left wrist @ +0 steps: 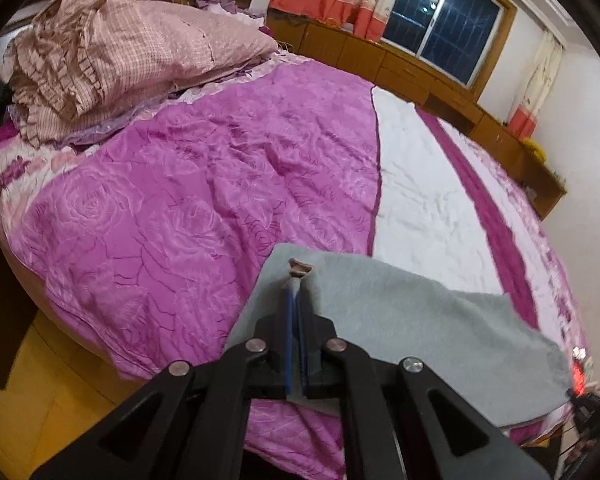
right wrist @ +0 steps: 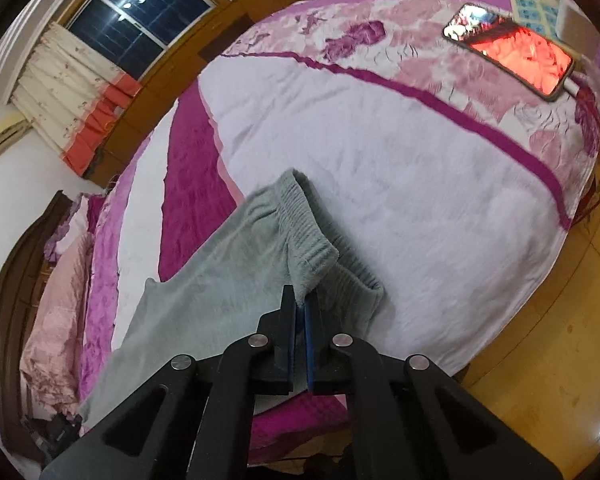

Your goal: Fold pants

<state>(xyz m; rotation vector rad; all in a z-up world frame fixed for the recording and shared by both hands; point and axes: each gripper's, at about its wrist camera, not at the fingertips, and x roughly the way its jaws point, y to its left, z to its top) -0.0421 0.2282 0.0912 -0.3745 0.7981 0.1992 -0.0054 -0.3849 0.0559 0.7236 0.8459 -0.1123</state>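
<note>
Grey fleece pants (left wrist: 400, 320) hang stretched above a bed between my two grippers. My left gripper (left wrist: 296, 288) is shut on the leg hem end, where a small pinkish tag (left wrist: 299, 269) sticks out. My right gripper (right wrist: 300, 300) is shut on the ribbed elastic waistband (right wrist: 312, 236) of the pants (right wrist: 204, 280). The cloth sags from there toward the left, over the bed. The far end of the pants reaches the other gripper, seen dimly at the lower left of the right wrist view.
The bed has a magenta rose quilt (left wrist: 172, 208) and a white sheet (right wrist: 380, 176). A pink bundled duvet (left wrist: 112, 56) lies near the headboard. A lit phone (right wrist: 508, 48) on a cable lies on the bed's far corner. Wooden cabinets (left wrist: 420, 68) run under the window; wood floor (right wrist: 540, 360) surrounds the bed.
</note>
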